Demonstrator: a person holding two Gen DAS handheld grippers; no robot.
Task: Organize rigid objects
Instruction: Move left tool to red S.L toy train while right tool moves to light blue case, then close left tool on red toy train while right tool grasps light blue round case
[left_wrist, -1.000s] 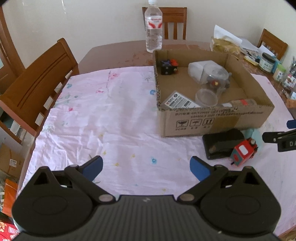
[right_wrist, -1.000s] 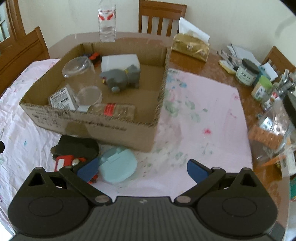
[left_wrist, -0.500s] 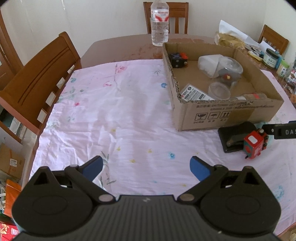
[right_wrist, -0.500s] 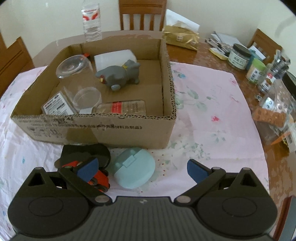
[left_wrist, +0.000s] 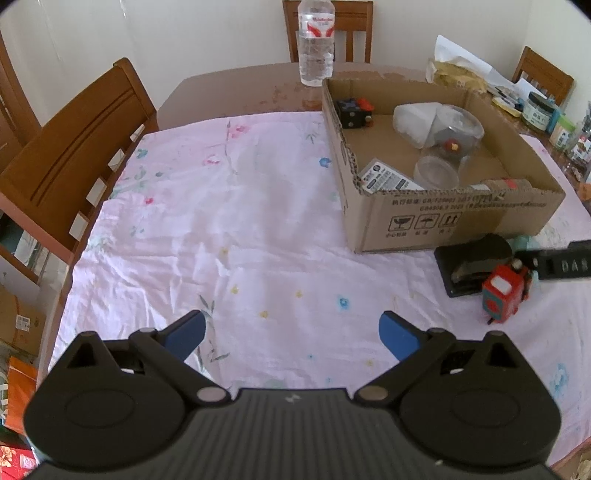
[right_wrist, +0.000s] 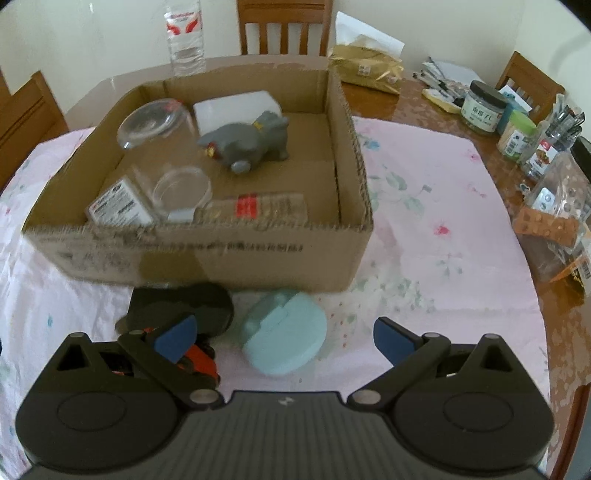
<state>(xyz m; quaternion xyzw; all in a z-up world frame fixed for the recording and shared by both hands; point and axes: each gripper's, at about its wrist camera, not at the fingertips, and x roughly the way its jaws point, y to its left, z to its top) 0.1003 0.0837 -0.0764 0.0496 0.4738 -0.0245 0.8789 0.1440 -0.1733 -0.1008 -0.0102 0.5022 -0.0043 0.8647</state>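
The mint case (right_wrist: 283, 334) lies just ahead of the right gripper (right_wrist: 282, 338), between its spread fingers and before the box (right_wrist: 229, 254). It looks light, stiff and slick; take it across its flat sides. A second ago it sat further left. The left gripper (left_wrist: 291, 334) hovers spread and empty.

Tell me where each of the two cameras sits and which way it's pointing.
Left wrist: on the left gripper, above the pink tablecloth, facing the cardboard box at right; its own open blue fingers show.
Right wrist: on the right gripper, low before the box, over the teal case; its own open fingers show.
Shared: box, red toy train, black holder, water bottle.
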